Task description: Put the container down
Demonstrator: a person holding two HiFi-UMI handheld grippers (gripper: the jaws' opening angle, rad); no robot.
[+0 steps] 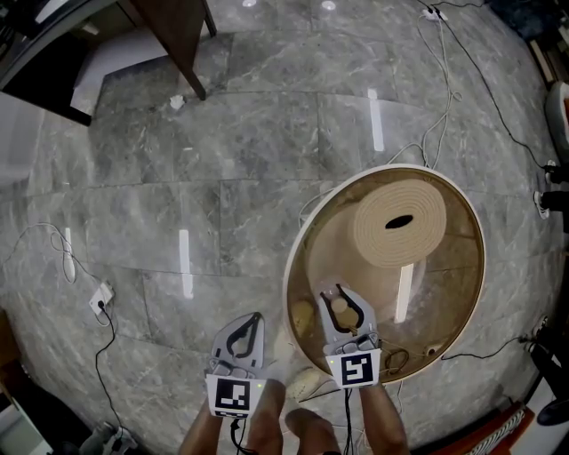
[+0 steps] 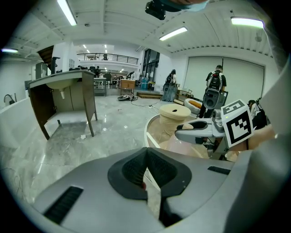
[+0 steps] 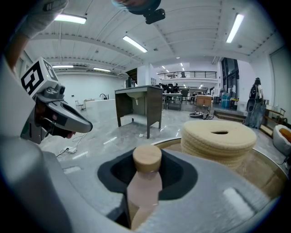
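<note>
container (image 3: pixel 144 184) — pale pink, round tan cap | clamped in right gripper (image 1: pixel 342 309)

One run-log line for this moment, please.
right tongs: shut on bottle | left tongs: shut, empty | bottle: held over round table

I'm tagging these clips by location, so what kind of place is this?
Probably a large open lab or workshop hall: polished grey stone floor, cables trailing to a power strip, a railed mezzanine under ceiling strip lights.
</note>
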